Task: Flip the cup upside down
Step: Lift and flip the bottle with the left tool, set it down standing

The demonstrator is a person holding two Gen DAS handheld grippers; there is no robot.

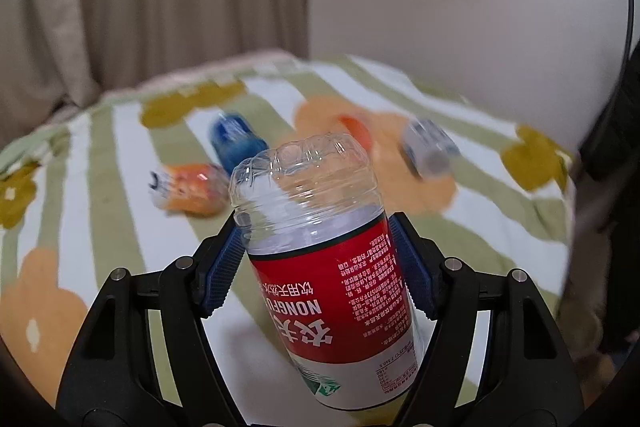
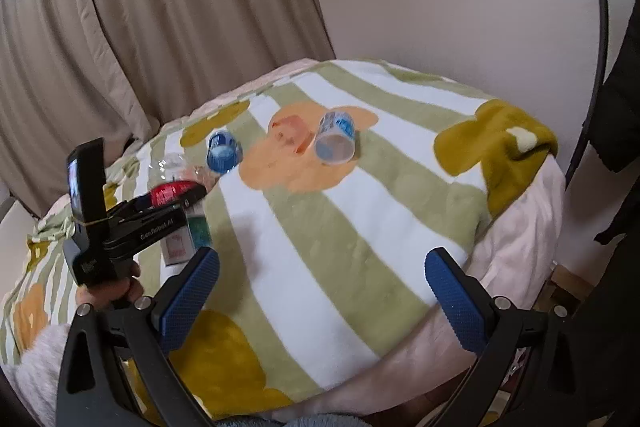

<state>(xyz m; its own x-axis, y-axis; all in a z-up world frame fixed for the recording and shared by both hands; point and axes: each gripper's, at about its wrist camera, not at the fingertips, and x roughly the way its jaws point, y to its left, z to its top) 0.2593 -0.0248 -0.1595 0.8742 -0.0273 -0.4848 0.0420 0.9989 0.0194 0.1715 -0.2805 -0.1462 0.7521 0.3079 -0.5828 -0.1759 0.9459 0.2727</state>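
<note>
One cup [image 1: 320, 247] in left hand-held gripper [image 1: 320, 259]

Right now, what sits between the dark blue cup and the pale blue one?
An orange cup lies between the dark blue cup and the pale blue cup, seen in the right wrist view.

Plain off-white wall [image 2: 460, 7] ahead of me, beige pleated curtain [image 2: 140, 27] to its left. Bed covered by green-and-white striped blanket [image 2: 340, 227] with orange and mustard flowers; pink sheet [image 2: 520, 227] shows at edge. Soft indoor light.
</note>
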